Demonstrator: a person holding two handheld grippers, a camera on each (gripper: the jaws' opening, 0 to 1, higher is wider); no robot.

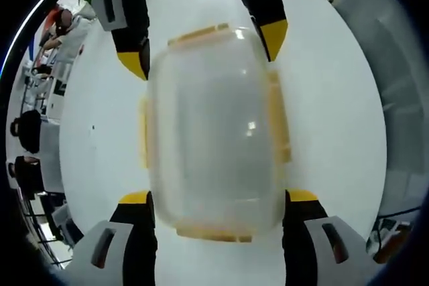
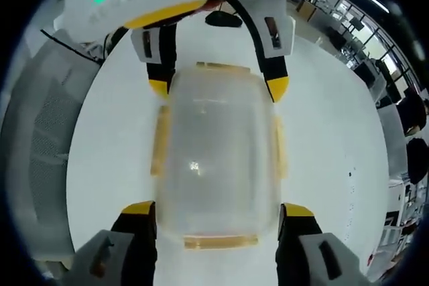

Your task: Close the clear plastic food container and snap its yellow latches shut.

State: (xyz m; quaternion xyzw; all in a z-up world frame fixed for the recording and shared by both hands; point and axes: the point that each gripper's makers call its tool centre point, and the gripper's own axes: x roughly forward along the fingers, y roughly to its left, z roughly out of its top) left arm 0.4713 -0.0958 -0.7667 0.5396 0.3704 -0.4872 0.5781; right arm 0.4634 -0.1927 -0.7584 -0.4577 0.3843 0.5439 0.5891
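The clear plastic container (image 1: 214, 132) lies on the white table with its lid on top. Yellow latches (image 1: 278, 118) run along all its sides, and the long side ones stick out a little. My left gripper (image 1: 218, 197) stands open, its jaws spread wide on either side of the container's near end. The right gripper (image 1: 204, 50) comes in from the far end. In the right gripper view the same container (image 2: 218, 152) sits between the open right gripper (image 2: 216, 208) and the left gripper (image 2: 218, 87) opposite. Whether any jaw touches the container's walls is unclear.
The white table (image 1: 335, 132) spreads out around the container. People and dark chairs (image 1: 27, 132) sit beyond its edge. A small dark object (image 2: 224, 18) lies on the table behind the left gripper. Office desks (image 2: 375, 51) stand farther off.
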